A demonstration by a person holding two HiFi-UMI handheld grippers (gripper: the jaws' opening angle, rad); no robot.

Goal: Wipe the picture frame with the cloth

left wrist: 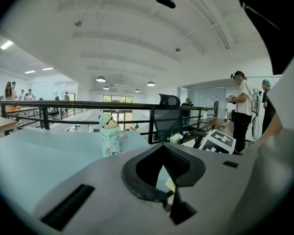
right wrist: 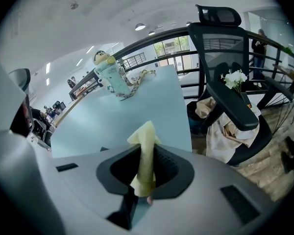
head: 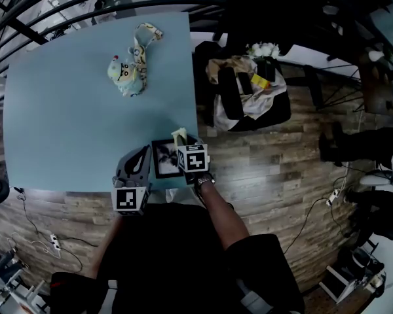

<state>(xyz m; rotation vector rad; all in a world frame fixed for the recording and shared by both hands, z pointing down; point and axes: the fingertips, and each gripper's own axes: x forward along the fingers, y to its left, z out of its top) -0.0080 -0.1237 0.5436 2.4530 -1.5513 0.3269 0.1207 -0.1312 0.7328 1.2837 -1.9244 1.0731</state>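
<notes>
Steadying the picture frame (head: pixel 165 159) at the table's (head: pixel 65 110) near edge, your left gripper (left wrist: pixel 167 180) appears to pinch its rim, jaws almost together. Your right gripper (right wrist: pixel 146 180) clamps the yellow cloth (right wrist: pixel 146 151) just beside it, ready for wiping. The toy (head: pixel 124 74) lies farther off.

Picture frame (head: pixel 165 159) on desk (head: pixel 72 110) near right corner, between left gripper (head: pixel 146 152) and right gripper (head: pixel 181 138), cloth (head: pixel 179 134) in right jaws; toy bottle (head: pixel 123 74) toward far side, chair (head: pixel 249 100) right of desk.

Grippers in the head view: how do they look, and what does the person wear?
Both the left gripper and right gripper have grey bodies with dark-lined jaws, and each carries a white cube with black square markers. The person wears dark clothing.
</notes>
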